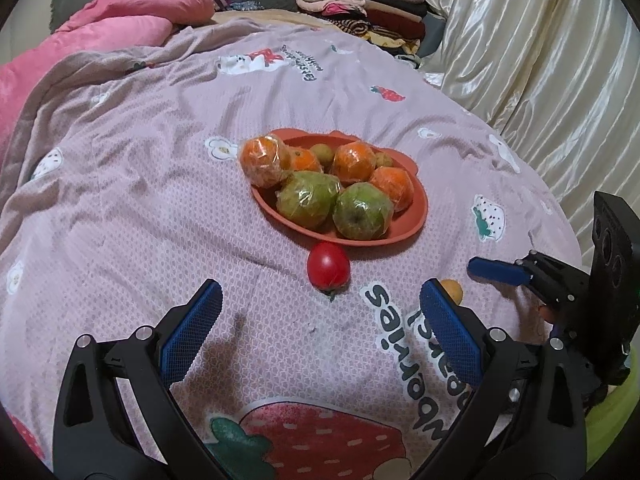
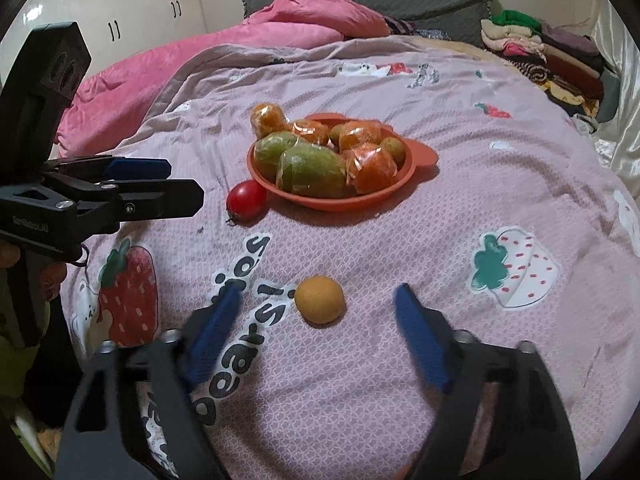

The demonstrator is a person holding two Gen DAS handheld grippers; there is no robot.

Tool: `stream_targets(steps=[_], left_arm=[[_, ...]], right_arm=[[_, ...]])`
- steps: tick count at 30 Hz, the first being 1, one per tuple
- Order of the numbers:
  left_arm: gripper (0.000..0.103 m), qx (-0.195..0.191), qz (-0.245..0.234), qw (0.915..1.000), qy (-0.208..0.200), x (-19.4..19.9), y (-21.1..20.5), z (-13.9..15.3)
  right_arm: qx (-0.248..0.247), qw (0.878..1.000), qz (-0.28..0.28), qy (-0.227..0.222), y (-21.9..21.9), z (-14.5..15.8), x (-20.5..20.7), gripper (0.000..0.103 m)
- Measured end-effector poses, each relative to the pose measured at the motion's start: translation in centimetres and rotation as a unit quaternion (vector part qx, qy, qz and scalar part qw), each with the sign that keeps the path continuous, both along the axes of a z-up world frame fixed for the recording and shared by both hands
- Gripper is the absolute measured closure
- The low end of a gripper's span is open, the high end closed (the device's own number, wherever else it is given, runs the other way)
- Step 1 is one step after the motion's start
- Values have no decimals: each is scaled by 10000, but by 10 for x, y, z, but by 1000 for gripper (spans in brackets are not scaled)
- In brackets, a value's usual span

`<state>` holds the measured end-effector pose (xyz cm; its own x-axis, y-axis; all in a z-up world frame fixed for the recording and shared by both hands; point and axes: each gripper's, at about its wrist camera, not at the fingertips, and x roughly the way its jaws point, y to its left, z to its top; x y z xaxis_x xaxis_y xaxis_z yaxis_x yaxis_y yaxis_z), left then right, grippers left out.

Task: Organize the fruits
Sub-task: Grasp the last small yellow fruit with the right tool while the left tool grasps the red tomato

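An orange-red bowl (image 1: 416,208) (image 2: 404,182) sits on the bedspread, holding wrapped oranges (image 1: 264,160), two wrapped green fruits (image 1: 362,210) and small greenish fruits. A red tomato (image 1: 328,266) (image 2: 247,201) lies on the spread just in front of the bowl. A small yellow-orange fruit (image 2: 320,299) (image 1: 454,289) lies nearer. My left gripper (image 1: 320,316) is open and empty, short of the tomato. My right gripper (image 2: 318,312) is open and empty, its fingers either side of and just behind the yellow fruit.
The bed has a pink strawberry-print spread (image 1: 160,200), a pink duvet (image 2: 280,28) at the far left and folded clothes (image 1: 360,8) at the head. A cream curtain (image 1: 540,60) hangs along the right side.
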<state>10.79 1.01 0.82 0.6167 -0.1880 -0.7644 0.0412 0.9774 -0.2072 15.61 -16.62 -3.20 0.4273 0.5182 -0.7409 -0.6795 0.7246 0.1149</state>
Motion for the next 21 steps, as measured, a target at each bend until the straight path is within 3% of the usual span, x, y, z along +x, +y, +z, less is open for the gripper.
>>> stream_targets(steps=[3, 8, 14, 21], left_arm=[[14, -14, -18, 10000, 31, 2, 0, -4], [26, -65, -124, 9998, 113, 9, -4, -10], [50, -59, -261, 9993, 259, 22, -13, -20], [63, 1, -203, 9993, 307, 34, -13, -28]], right_arm=[[1, 9999, 19, 99, 1, -6, 3, 55], [-132, 9999, 62, -29, 2, -10, 2, 73], [-81, 9999, 127, -48, 1, -10, 1, 78], [76, 9999, 130, -27, -4, -6, 2, 78]])
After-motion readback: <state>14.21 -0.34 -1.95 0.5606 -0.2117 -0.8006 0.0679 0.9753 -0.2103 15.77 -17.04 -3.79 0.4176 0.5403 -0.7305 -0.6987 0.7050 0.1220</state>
